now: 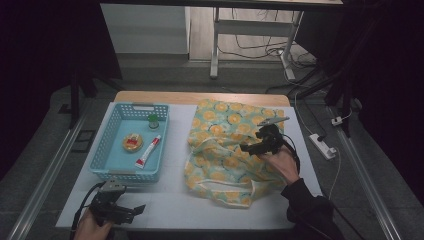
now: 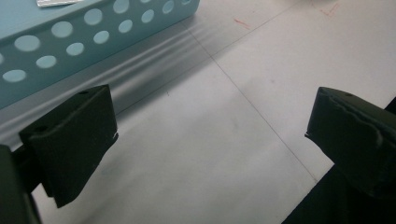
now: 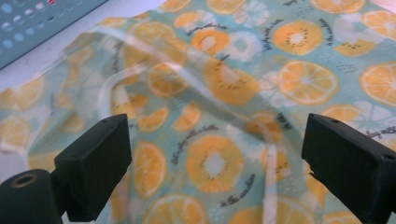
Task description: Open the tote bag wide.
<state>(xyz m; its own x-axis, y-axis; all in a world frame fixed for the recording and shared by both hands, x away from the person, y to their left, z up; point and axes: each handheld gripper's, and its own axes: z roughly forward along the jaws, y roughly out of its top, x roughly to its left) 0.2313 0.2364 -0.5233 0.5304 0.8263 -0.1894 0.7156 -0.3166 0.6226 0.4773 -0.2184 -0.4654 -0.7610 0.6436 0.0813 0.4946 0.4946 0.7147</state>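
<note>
Citrus-print cloth bag point(image 1: 231, 150) lies crumpled on the right half of the white table point(image 1: 175, 200), its pale handles looped at the near edge. Right gripper point(image 1: 250, 146) hangs over the bag's right part, jaws spread wide with nothing between them; in the right gripper view the fabric point(image 3: 219, 93) lies below the open jaws, apart from them, and the folds at left are blurred. Whether the bag holds anything cannot be told, as its mouth is hidden in the folds.

Left gripper point(image 1: 137, 210) rests at the near left of the table, jaws apart and empty over bare surface, just short of the blue basket point(image 1: 112, 135). Basket contents: a tube point(image 1: 148, 151), a round yellow item point(image 1: 132, 143) and a small green-topped object point(image 1: 153, 121), too small to identify. Both forearms are cut off by the lower frame edge.
</note>
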